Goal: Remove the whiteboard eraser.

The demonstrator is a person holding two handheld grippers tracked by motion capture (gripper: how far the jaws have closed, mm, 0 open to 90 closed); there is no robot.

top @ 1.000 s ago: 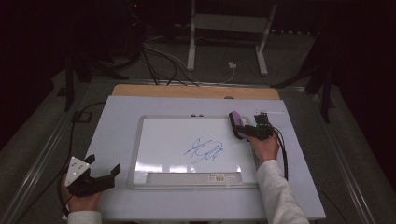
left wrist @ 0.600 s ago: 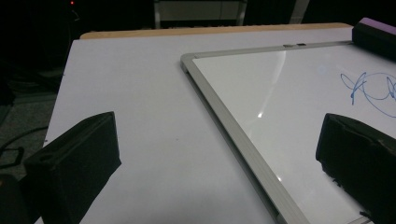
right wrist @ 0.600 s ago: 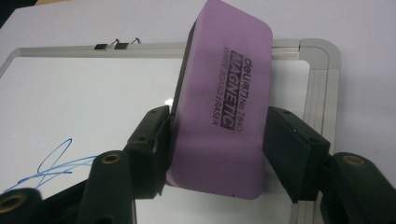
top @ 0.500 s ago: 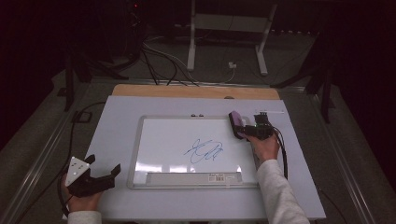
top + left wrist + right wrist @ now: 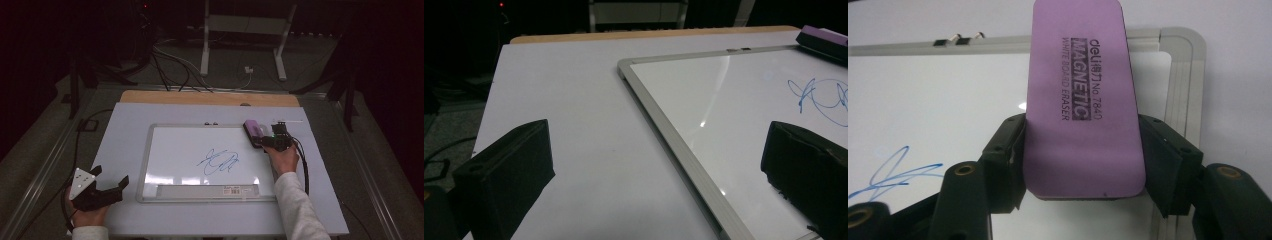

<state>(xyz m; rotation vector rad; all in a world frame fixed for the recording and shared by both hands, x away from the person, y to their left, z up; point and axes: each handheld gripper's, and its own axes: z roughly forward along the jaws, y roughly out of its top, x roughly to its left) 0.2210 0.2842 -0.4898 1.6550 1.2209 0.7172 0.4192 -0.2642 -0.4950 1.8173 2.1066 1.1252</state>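
Eraser (image 5: 1082,100) at whiteboard (image 5: 175,150) corner, jaws gripping.

Lab-like recording room: dark surroundings, floor cables (image 5: 170,65), metal stand (image 5: 245,37), white table (image 5: 125,130).

A white sheet (image 5: 150,125) covers the counter, leaving a strip of bare wood (image 5: 200,97) along its far edge. Beyond it, black cables (image 5: 170,70) and a white plug (image 5: 248,70) lie on the grey floor (image 5: 240,60) near the pale legs of a stand (image 5: 205,47).
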